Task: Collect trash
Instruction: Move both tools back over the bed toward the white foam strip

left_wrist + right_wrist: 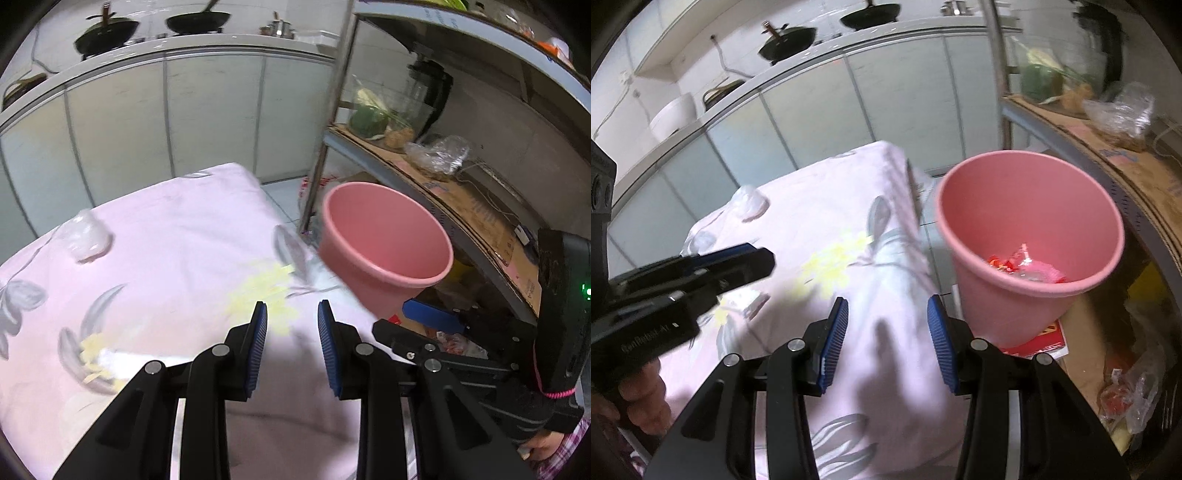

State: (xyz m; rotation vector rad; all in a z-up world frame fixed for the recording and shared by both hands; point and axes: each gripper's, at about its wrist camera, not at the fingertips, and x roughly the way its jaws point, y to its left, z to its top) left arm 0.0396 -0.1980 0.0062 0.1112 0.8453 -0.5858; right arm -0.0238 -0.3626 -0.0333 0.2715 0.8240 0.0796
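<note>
Pink bin (1030, 236) holds red wrappers (1023, 264) beside floral cloth (827, 229).

Only legible txt: "GenRobot-A1"-ish, blurred, on left gripper (729, 271) body; cardboard (1134, 166) print unreadable.

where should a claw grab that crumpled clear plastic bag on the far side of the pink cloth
Take the crumpled clear plastic bag by its raised, bunched top, coming from above. It sits as a loose mound on the flat pink floral cloth, so the peak likely gives the pads folds to pinch; a low side approach would probably snag the cloth.
</note>
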